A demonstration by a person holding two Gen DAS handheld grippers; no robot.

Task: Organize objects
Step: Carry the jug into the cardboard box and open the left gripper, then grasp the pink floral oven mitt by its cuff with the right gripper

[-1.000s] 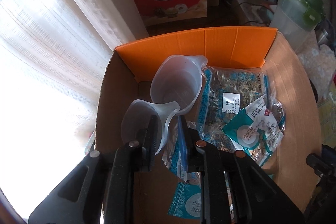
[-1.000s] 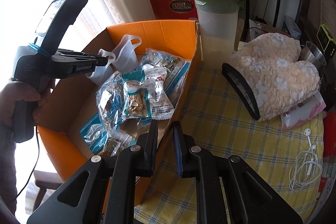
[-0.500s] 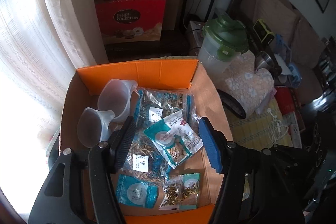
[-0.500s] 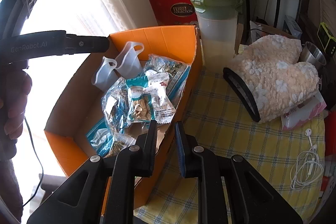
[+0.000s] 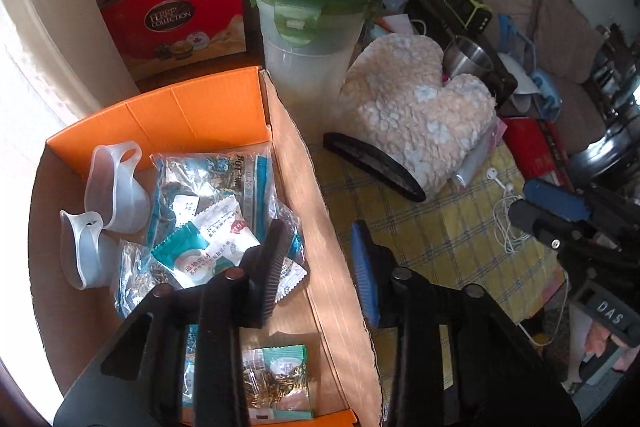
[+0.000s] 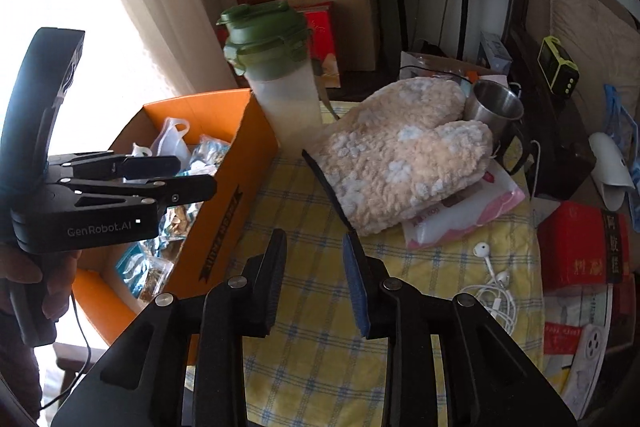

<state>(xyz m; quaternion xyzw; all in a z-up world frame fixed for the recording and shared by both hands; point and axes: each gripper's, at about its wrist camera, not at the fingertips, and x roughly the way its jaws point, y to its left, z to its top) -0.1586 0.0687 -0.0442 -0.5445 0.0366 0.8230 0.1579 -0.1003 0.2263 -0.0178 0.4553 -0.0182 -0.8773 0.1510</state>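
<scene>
An orange cardboard box (image 5: 180, 107) holds two clear plastic cups, the larger (image 5: 116, 179) behind the smaller (image 5: 84, 255), and several sealed packets (image 5: 216, 211). My left gripper (image 5: 320, 259) hovers over the box's right wall. Its jaws are closing, still apart, with nothing between them. My right gripper (image 6: 316, 267) hangs over the yellow checked cloth (image 6: 312, 307) to the right of the box (image 6: 224, 195). Its jaws are opening and are empty. A fluffy oven mitt (image 6: 400, 163) lies just beyond it. The left gripper (image 6: 176, 179) also shows in the right wrist view, above the box.
A tall jug with a green lid (image 6: 280, 83) stands against the box's far right corner. A steel cup (image 6: 494, 107), a tissue pack (image 6: 472, 215), white earphones (image 6: 496, 279) and a red box (image 6: 576, 251) crowd the right of the table. Curtains hang on the left.
The left gripper let go of the smaller cup, which now lies in the box, then swung right over the box wall. The right gripper drew right and its jaws parted.
</scene>
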